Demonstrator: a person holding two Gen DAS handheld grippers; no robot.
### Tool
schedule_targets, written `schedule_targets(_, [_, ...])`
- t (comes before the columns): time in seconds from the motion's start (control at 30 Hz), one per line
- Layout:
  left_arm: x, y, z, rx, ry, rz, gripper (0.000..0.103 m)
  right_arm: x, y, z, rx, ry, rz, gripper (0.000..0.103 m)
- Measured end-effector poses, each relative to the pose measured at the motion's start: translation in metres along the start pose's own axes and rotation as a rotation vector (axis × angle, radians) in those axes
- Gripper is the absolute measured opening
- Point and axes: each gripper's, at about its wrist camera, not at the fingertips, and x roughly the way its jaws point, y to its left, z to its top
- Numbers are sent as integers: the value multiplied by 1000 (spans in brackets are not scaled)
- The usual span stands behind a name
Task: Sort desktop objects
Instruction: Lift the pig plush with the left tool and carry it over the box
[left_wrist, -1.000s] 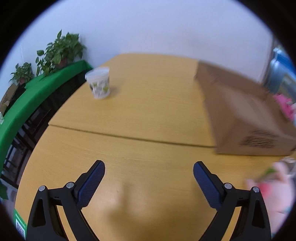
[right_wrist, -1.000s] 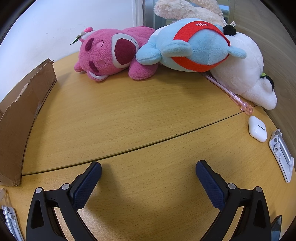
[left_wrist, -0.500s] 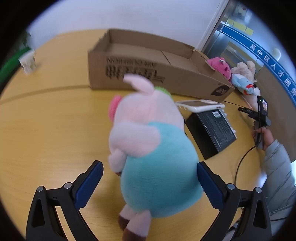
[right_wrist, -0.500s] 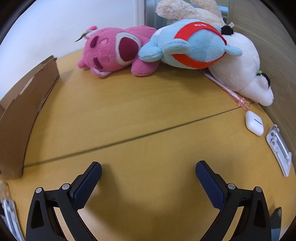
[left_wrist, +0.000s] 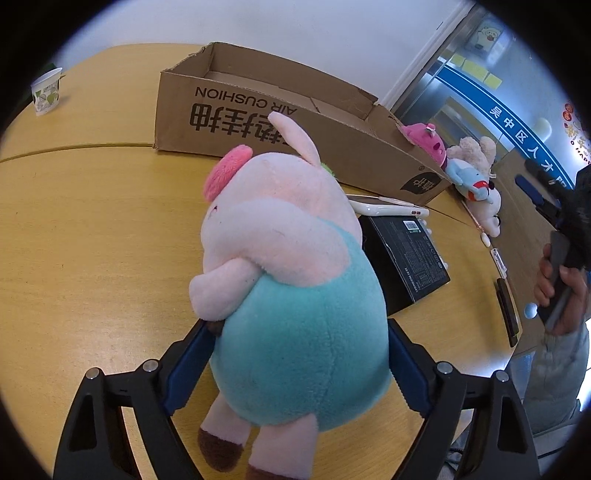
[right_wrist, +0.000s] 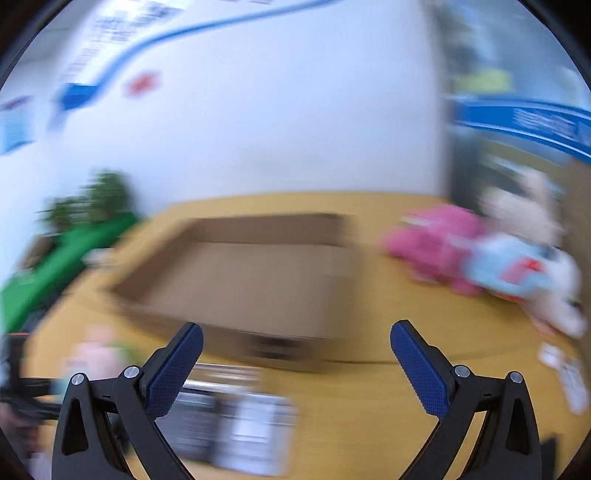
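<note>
**Pig plush now gripped, box next**

Left wrist: the left gripper (left_wrist: 297, 369), wide apart 0.5 s ago, has clamped on the pig plush (left_wrist: 291, 288), just in front of the cardboard box (left_wrist: 280, 122).

Right wrist: blurred mid-swing, the right gripper (right_wrist: 295, 363) is apart and empty, now facing the cardboard box.

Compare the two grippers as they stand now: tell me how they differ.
The left gripper is closed on the pig plush, its blue pads pressed into the teal belly; the right gripper stands wide open with nothing between its pads. The left wrist view is sharp, while the right wrist view is smeared with motion blur. Both have black frames with blue textured pads and face the cardboard box.
</note>
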Motion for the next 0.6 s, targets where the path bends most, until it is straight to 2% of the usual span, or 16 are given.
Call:
schedule_targets(0.03, [-1, 2, -1, -7, -2, -4, 88, 7, 29, -2, 5, 1, 113, 103])
schedule_targets(0.1, [-2, 5, -2, -23, -7, -12, 87, 28, 74, -11, 14, 46, 267, 101])
schedule_targets(0.2, [-5, 6, -5, -23, -20, -11, 86, 73, 127, -29, 24, 154, 365, 95])
schedule_targets(0.27, [-6, 6, -7, -20, -29, -11, 85, 102, 149, -41, 61, 235, 430, 92])
schedule_targets(0.37, [-7, 8, -8, -31, -32, -19, 85, 127, 164, -49, 79, 307, 471, 92])
schedule_targets(0.5, [-8, 1, -7, 7, -24, 2, 82, 151, 188, -63, 51, 405, 473, 92])
schedule_targets(0.6, [-10, -2, -7, 11, -23, 13, 81, 168, 194, -73, 47, 449, 487, 88])
